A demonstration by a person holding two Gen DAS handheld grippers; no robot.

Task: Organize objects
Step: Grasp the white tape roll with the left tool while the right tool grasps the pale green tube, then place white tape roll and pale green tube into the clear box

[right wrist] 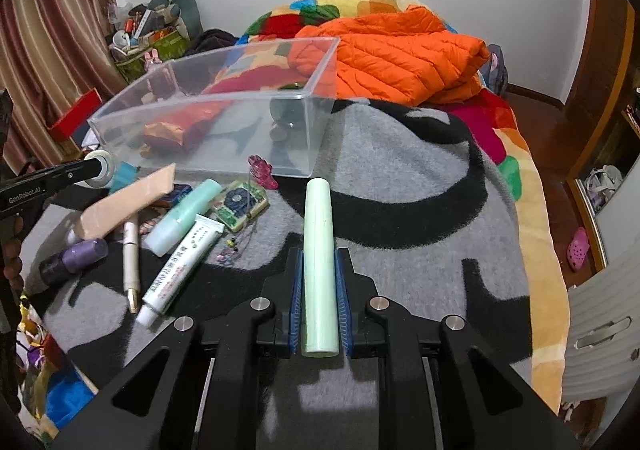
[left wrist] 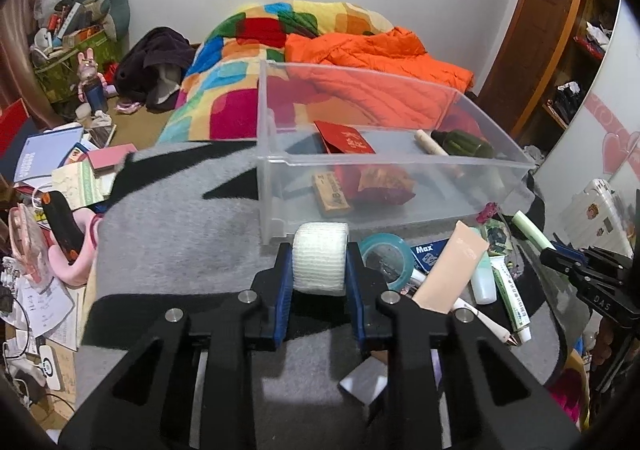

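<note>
A clear plastic bin (left wrist: 384,166) sits on a grey and black blanket (left wrist: 180,218) on the bed, holding a red envelope (left wrist: 346,138) and a dark green bottle (left wrist: 464,142), contents the right wrist view shows only blurred through the bin's wall. The left claw (left wrist: 320,262) clamps a white gauze roll (left wrist: 320,258) just in front of the bin. The right wrist view alone shows the right claw (right wrist: 319,302) gripping a pale green tube (right wrist: 318,262), beside a white ointment tube (right wrist: 180,270) and a purple bottle (right wrist: 76,256).
</note>
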